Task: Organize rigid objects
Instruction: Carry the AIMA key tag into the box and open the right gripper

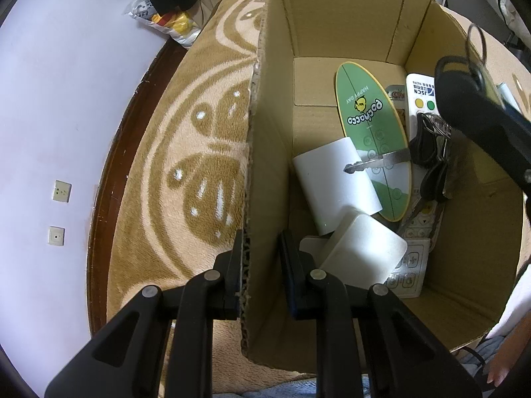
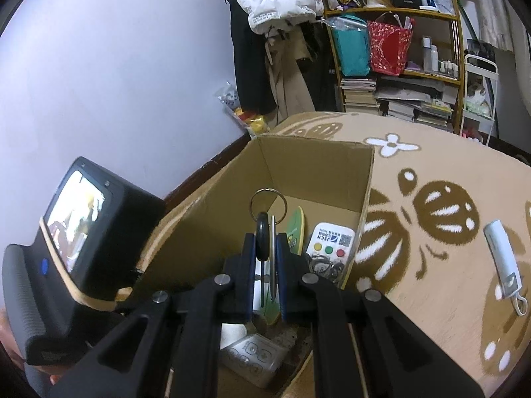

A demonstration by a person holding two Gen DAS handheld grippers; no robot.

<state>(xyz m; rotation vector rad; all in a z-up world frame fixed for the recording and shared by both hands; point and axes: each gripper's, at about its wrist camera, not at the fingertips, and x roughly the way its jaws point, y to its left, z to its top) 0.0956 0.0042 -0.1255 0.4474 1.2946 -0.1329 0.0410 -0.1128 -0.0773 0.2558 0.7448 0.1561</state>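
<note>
Keys (image 2: 267,242) clamped in right gripper (image 2: 265,265) above box (image 2: 318,169).

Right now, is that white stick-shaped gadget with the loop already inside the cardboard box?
No, the white gadget lies on the patterned blanket, outside the cardboard box.

A white remote (image 1: 418,98) at the right of the box lies half buried under a bunch of dark keys (image 1: 431,152) and the right gripper (image 1: 478,76), blurred at the frame's right. A grey keypad (image 1: 410,265) at lower centre shows only its corner beneath a white block (image 1: 363,252). On the right wrist view, the left gripper's screen (image 2: 74,219) is too blurred to read, and the shelf's small bottles (image 2: 444,64) at upper right are too small to tell.
</note>
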